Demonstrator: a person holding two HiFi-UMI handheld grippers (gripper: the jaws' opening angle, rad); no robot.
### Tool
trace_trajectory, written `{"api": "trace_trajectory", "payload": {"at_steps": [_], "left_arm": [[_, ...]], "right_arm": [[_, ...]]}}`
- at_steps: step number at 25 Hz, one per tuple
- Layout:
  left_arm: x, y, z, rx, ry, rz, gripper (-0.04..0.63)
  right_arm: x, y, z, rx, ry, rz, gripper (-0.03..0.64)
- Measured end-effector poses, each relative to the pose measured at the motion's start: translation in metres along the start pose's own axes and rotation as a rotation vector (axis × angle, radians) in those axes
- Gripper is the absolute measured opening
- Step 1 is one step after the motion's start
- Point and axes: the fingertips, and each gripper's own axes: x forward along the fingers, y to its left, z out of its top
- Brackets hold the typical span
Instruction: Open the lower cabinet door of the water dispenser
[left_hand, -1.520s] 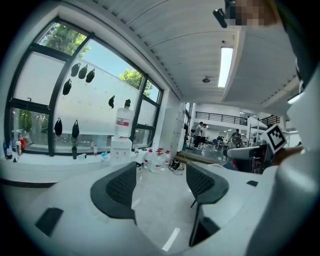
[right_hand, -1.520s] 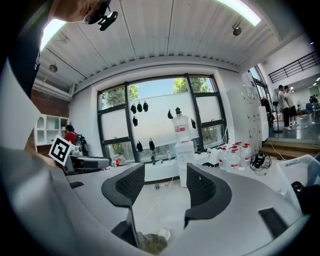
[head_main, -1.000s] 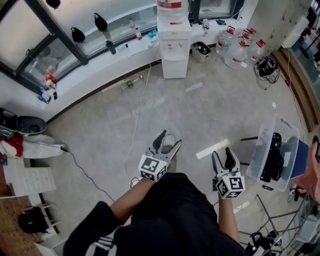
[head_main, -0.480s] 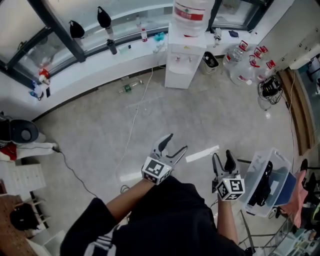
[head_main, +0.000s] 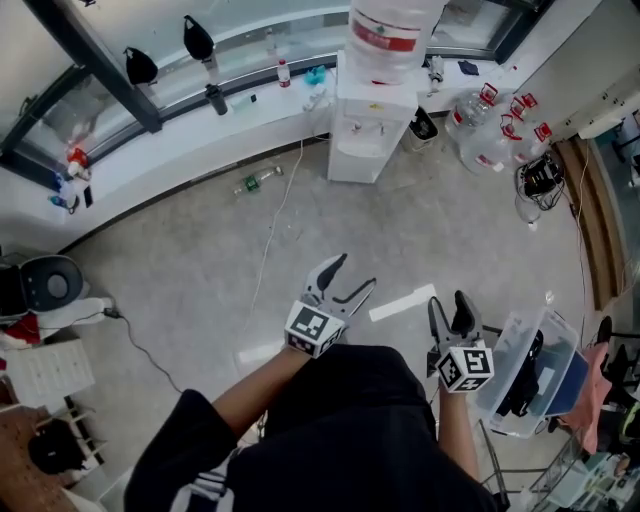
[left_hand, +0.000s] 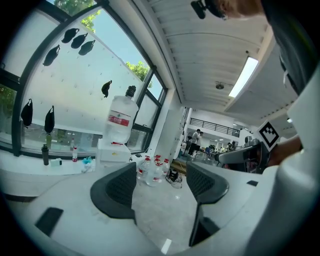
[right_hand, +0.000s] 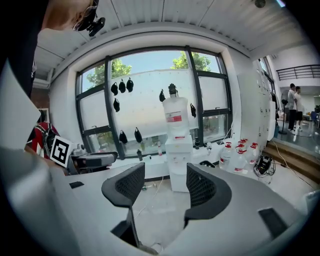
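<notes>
The white water dispenser (head_main: 362, 130) stands against the window ledge far ahead, with a big bottle (head_main: 390, 25) on top. Its lower cabinet door (head_main: 350, 165) looks closed. In the right gripper view the dispenser (right_hand: 178, 165) appears between the two jaws, far off. In the left gripper view the dispenser (left_hand: 114, 150) stands to the left of the jaws. My left gripper (head_main: 353, 272) is open and empty, held over the floor. My right gripper (head_main: 448, 302) is open and empty too, beside it. Both are well short of the dispenser.
Several water jugs (head_main: 490, 110) stand right of the dispenser, next to a tangle of cables (head_main: 540, 175). A clear plastic bin (head_main: 530, 370) sits at my right. A white cable (head_main: 275, 225), a bottle (head_main: 255, 182) and a tape strip (head_main: 405, 302) lie on the floor.
The whole view has moved toward the dispenser, which now looks nearer and larger. The plastic bin has slid lower right. Both grippers stayed open and empty.
</notes>
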Motion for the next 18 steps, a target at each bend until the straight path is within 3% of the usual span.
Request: {"api": "trace_trajectory", "payload": {"at_steps": [10,15,18], "left_arm": [[0.015,0.037,0.025,0.003,-0.047,0.083,0.288],[0.041,0.051,0.024,0.004,-0.070,0.160,0.288],[0.069,0.061,0.026,0.006,-0.034,0.194,0.288]], "right_arm": [[0.052,-0.006,0.015,-0.012,0.017,0.070,0.229],[0.095,-0.029,0.022,-0.032,0.020,0.160,0.229],[0.137,-0.048,0.029,-0.029,0.019,0.223,0.229]]}}
